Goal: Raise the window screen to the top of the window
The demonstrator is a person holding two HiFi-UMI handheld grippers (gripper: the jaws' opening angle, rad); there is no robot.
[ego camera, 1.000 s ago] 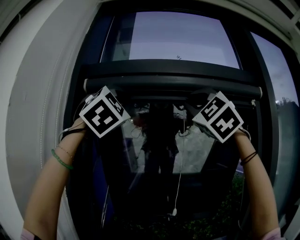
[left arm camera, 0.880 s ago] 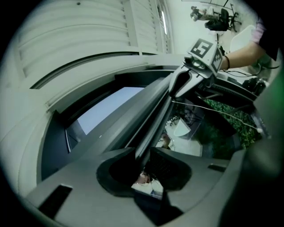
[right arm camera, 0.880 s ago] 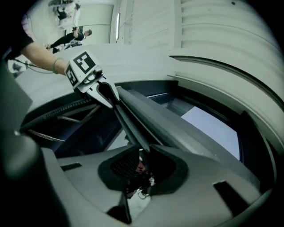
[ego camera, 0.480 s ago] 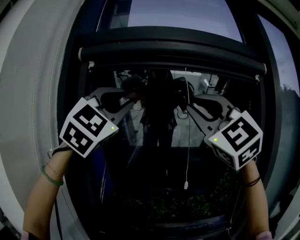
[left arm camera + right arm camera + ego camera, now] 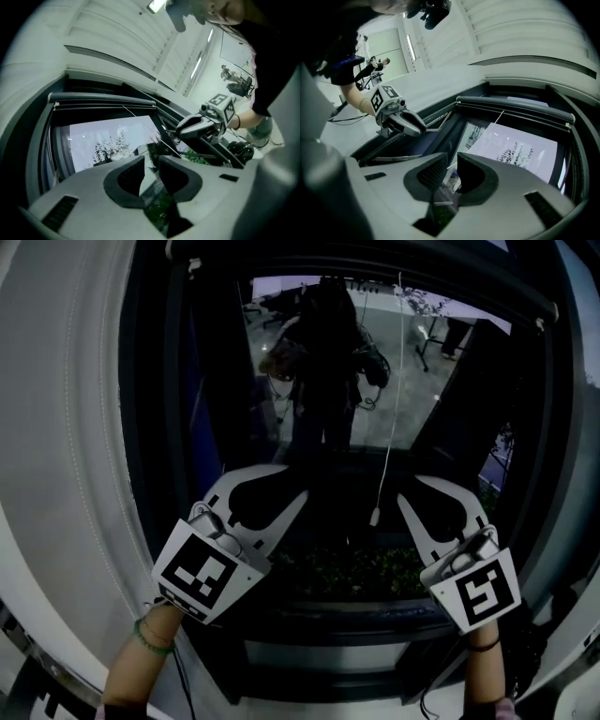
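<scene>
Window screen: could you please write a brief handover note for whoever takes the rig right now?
Left tongs: open, empty, held low.
Right tongs: open, empty, also low, apart from the left.
Window screen: gathered at its bar along the top of the window. The glass is uncovered and the pull cord hangs free.
Done: the raise looks complete.
Left: apparently nothing; just check that the bar sits fully up.

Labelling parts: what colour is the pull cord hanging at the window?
White; the pull cord shows best in the head view.
</scene>
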